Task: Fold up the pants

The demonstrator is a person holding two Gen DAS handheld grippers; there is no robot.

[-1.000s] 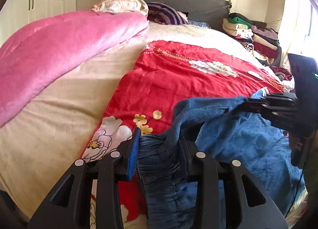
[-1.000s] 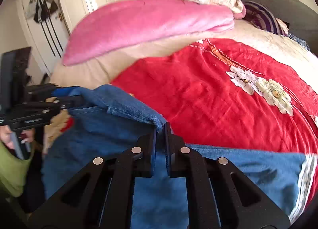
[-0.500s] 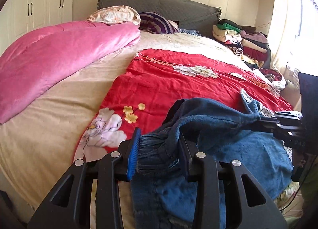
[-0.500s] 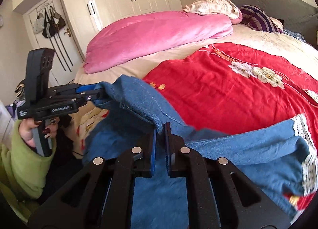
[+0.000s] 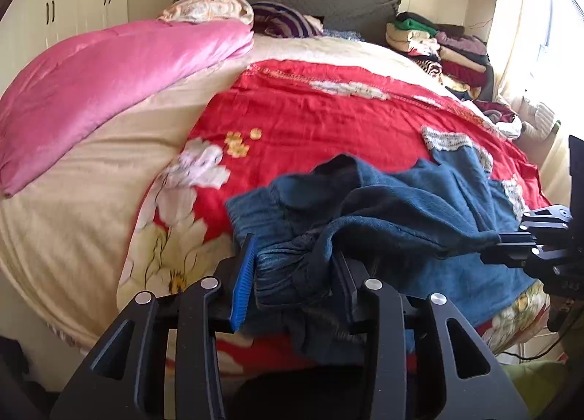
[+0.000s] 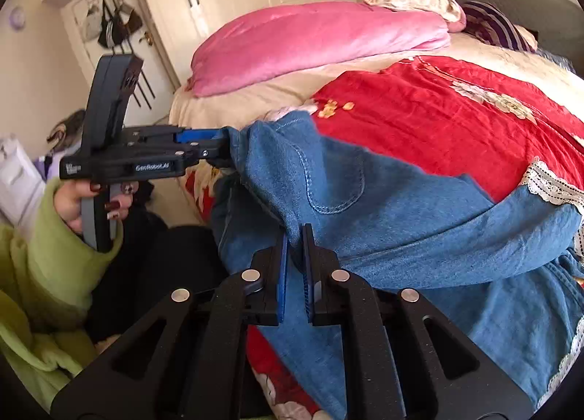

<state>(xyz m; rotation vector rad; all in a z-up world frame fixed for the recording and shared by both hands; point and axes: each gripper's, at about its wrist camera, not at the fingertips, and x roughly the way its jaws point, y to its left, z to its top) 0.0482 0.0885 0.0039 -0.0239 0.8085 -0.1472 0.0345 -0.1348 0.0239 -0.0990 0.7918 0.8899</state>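
Left tongs point(image 5: 295, 266) clamp bunched waistband of blue pants point(image 6: 401, 201), right tongs point(image 6: 294, 248) pinch waist edge w/ narrow gap, fabric stretched btwn both, legs trailing over red floral blanket point(image 5: 328, 117) on bed point(image 5: 73, 201).

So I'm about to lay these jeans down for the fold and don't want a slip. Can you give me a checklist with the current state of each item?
1. Left gripper shut on the bunched waistband of the jeans: ok.
2. Right gripper pinching a denim edge: ok, though only a thin fold sits between the jaws.
3. Fabric between the two grips taut: not ok, it sags and bunches.
4. Legs flat on the red blanket: not ok, they lie rumpled, lace hems askew.
5. Blanket ahead free of other clothes: ok.
6. Both legs aligned: cannot tell.
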